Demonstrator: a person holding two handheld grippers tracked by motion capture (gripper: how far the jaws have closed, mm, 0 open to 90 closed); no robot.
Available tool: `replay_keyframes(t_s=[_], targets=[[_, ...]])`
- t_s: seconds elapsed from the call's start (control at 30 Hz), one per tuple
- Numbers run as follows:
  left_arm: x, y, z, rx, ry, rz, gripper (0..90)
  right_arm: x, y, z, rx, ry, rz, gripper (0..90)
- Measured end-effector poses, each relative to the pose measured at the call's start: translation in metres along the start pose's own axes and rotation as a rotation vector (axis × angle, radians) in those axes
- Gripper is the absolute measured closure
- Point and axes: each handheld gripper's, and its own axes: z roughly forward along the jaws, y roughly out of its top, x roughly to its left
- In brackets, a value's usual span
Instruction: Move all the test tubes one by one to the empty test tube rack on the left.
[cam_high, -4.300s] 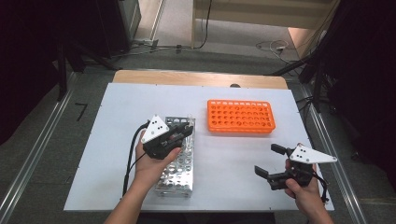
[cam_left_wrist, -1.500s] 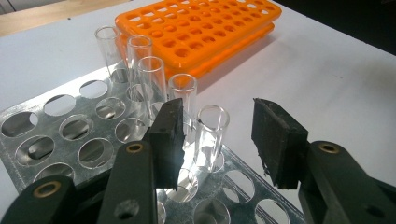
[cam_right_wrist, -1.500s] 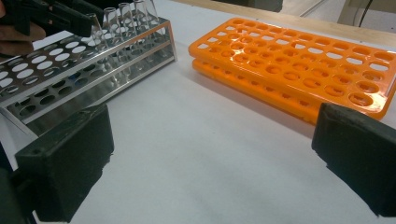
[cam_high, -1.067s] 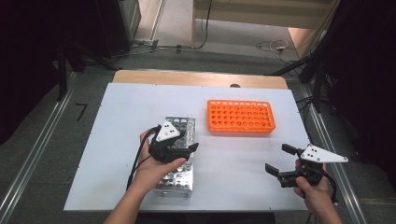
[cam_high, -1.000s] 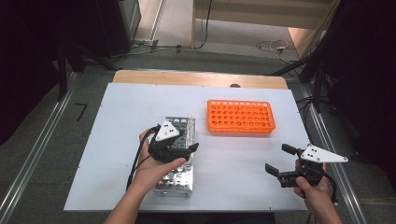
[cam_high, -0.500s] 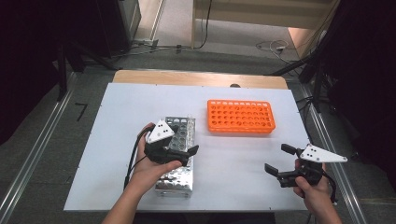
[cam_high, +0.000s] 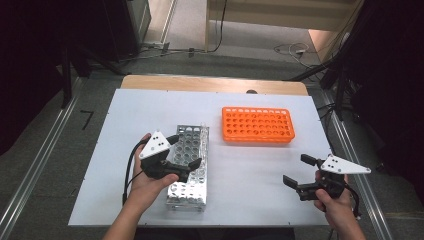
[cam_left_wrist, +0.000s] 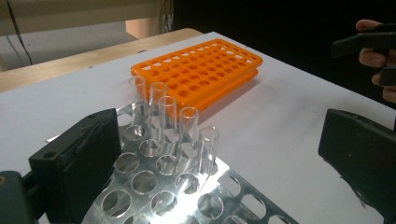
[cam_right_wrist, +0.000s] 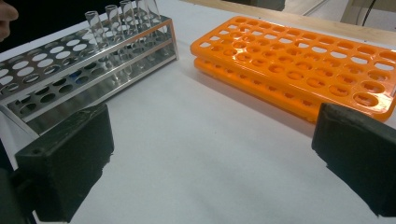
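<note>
A shiny metal tube rack lies on the white table, left of centre. Several empty clear glass tubes stand in a row at its far end. My left gripper hovers over the rack's middle, open, holding nothing. In the left gripper view its jaws stand wide on either side of the tube row, and the left gripper is just short of the nearest tube. An empty orange tube rack lies further back and right. My right gripper is open above bare table at the front right.
The white table has bare surface between the two racks and my right gripper. In that view the metal rack lies left and the orange rack right. A wooden strip borders the far edge.
My left gripper has come down over the metal rack, then shifted slightly left in the last second. The right gripper drifted a little right early on and has since held still.
</note>
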Motion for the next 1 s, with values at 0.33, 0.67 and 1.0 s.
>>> replay_keyframes(t_s=[0.33, 0.67, 1.0], targets=[[0.015, -0.026, -0.038, -0.010, 0.047, -0.020, 0.0, -0.001, -0.002, 0.001, -0.001, -0.004, -0.001, 0.0], [0.027, -0.049, -0.074, -0.029, 0.086, -0.039, 0.0, -0.004, -0.004, 0.002, 0.000, -0.016, 0.004, 0.0], [0.030, -0.056, -0.082, -0.024, 0.091, -0.044, 0.0, -0.004, -0.005, 0.003, 0.005, -0.014, 0.006, 0.0]])
